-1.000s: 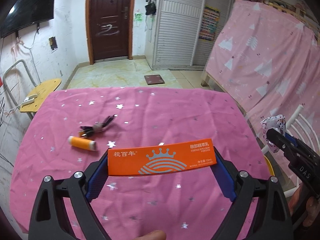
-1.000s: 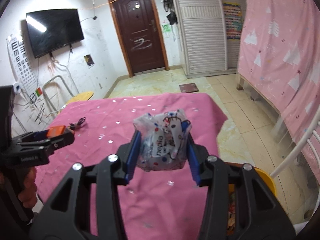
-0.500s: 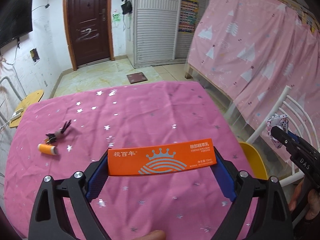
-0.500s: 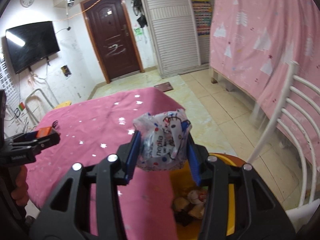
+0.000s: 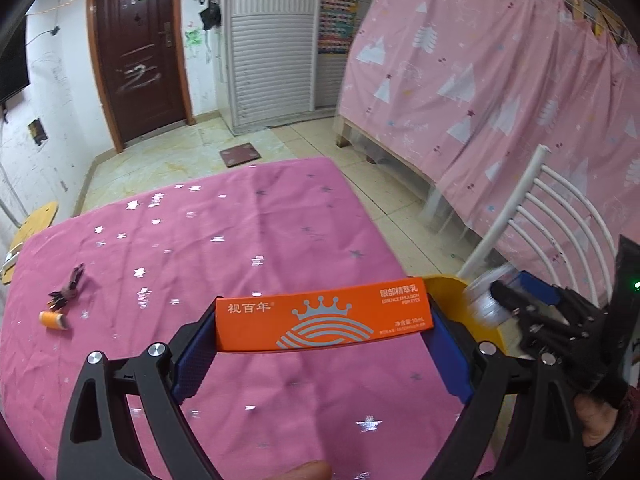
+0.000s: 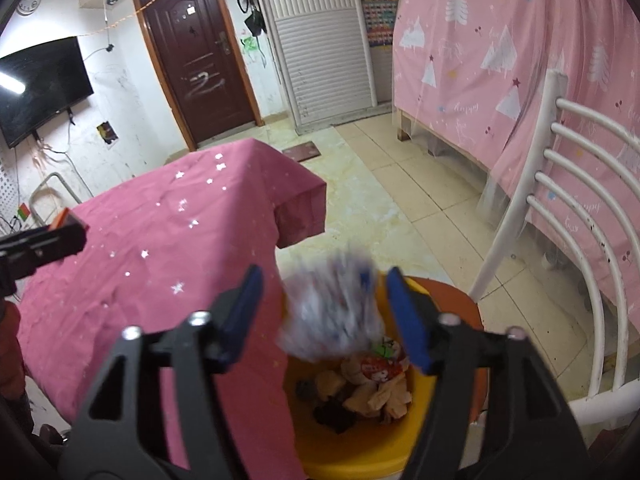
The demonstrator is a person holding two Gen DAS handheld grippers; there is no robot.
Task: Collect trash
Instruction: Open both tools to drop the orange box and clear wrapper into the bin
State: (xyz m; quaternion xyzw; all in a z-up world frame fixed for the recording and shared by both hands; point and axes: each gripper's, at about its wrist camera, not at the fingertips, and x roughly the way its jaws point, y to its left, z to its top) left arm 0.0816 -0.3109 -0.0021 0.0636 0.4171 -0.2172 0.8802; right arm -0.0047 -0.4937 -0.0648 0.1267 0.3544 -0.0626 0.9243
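My left gripper is shut on a long orange carton and holds it above the pink starred tablecloth. My right gripper is open over a yellow trash bin. A crumpled white printed wrapper is blurred, loose between its fingers, falling toward the bin. The bin holds several scraps. In the left wrist view the right gripper shows at the right by the bin rim.
An orange thread spool and a dark hair tie lie at the table's left. A white chair stands right of the bin. A pink curtain hangs behind. The table corner lies left of the bin.
My right gripper moved right off the table to above the bin, opened, and let go of the wrapper. My left gripper swung right with the carton held.
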